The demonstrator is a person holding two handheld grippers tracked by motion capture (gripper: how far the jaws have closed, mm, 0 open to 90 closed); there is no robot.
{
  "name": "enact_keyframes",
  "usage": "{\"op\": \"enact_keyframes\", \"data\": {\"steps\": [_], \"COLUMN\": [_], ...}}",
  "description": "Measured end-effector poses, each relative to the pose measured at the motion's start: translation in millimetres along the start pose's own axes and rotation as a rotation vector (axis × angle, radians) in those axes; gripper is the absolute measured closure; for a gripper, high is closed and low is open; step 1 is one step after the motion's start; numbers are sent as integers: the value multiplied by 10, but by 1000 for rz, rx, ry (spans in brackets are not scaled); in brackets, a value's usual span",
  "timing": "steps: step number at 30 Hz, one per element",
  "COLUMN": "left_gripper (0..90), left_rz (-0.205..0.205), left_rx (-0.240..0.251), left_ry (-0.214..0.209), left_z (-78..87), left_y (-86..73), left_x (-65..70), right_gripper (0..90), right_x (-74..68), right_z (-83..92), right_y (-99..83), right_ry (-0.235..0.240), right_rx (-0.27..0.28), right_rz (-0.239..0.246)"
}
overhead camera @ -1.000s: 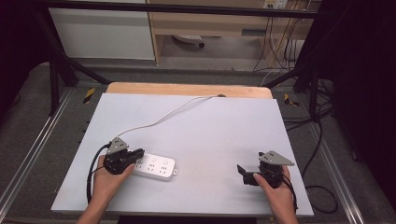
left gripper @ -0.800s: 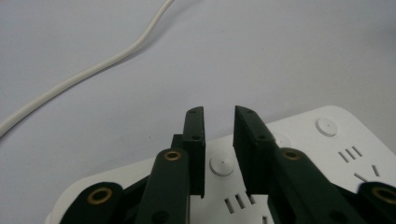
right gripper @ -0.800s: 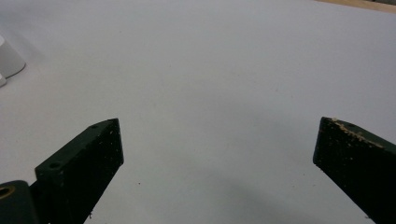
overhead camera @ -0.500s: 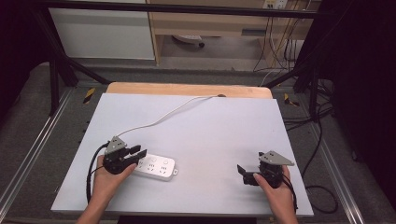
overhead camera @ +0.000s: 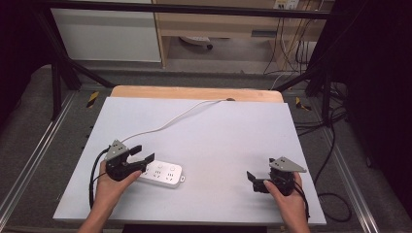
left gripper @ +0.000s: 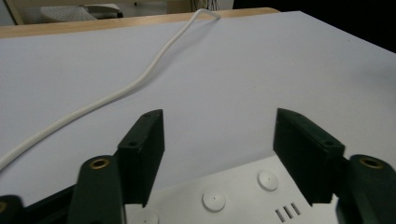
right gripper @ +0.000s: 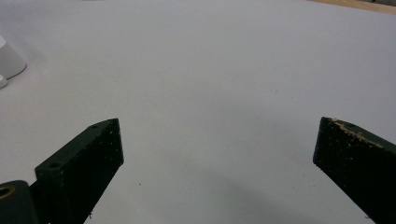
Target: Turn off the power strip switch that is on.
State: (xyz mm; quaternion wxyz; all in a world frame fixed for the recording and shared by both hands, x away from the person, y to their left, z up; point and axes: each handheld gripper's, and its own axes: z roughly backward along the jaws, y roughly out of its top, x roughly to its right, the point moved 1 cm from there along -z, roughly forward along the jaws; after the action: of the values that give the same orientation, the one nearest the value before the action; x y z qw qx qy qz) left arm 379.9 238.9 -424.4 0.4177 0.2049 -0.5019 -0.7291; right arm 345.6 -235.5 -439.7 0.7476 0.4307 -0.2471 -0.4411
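A white power strip (overhead camera: pixel 163 174) lies flat on the pale table (overhead camera: pixel 218 141) at the front left, and its white cable (overhead camera: pixel 165 124) runs to the far edge. My left gripper (overhead camera: pixel 144 152) is at the strip's left end. Its jaws have just been opening and now stand wide apart. In the left gripper view the strip (left gripper: pixel 224 196) lies low between the jaws of the left gripper (left gripper: pixel 219 135), and the pads do not press on it. The cable (left gripper: pixel 140 79) curves away ahead. My right gripper (overhead camera: pixel 251 180) rests at the front right, open and holding nothing; in its own view the right gripper (right gripper: pixel 219 144) faces bare table.
The rounded end of the power strip (right gripper: pixel 9 60) shows at the left edge of the right gripper view. A wooden strip (overhead camera: pixel 194 93) borders the table's far side. Black frame posts and loose cables (overhead camera: pixel 335 145) stand off the table to the right.
The left gripper's jaws have spread from nearly shut to wide apart at the strip's end. Neither hand nor the power strip has moved.
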Motion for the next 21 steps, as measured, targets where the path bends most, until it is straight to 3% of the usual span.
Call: {"op": "enact_keyframes", "data": {"steps": [3, 6, 11, 14, 18, 21], "left_gripper": [216, 123, 57, 64, 56, 57], "left_rz": [10, 22, 28, 33, 36, 28], "left_rx": [3, 3, 21, 26, 47, 49], "left_ry": [16, 3, 0, 26, 10, 23], "left_z": [-10, -7, 8, 24, 77, 118], "left_y": [7, 19, 46, 59, 78, 105], "left_x": [13, 23, 40, 54, 73, 83], "right_gripper": [22, 22, 22, 22, 22, 22], "right_x": [-1, -2, 1, 1, 6, 6], "right_z": [-1, 0, 3, 3, 7, 7], "right_y": [0, 1, 2, 2, 1, 1], "right_ry": [0, 0, 0, -1, -2, -1], "right_rx": [-1, 0, 1, 1, 1, 2], "right_rz": [1, 1, 0, 0, -1, -3]}}
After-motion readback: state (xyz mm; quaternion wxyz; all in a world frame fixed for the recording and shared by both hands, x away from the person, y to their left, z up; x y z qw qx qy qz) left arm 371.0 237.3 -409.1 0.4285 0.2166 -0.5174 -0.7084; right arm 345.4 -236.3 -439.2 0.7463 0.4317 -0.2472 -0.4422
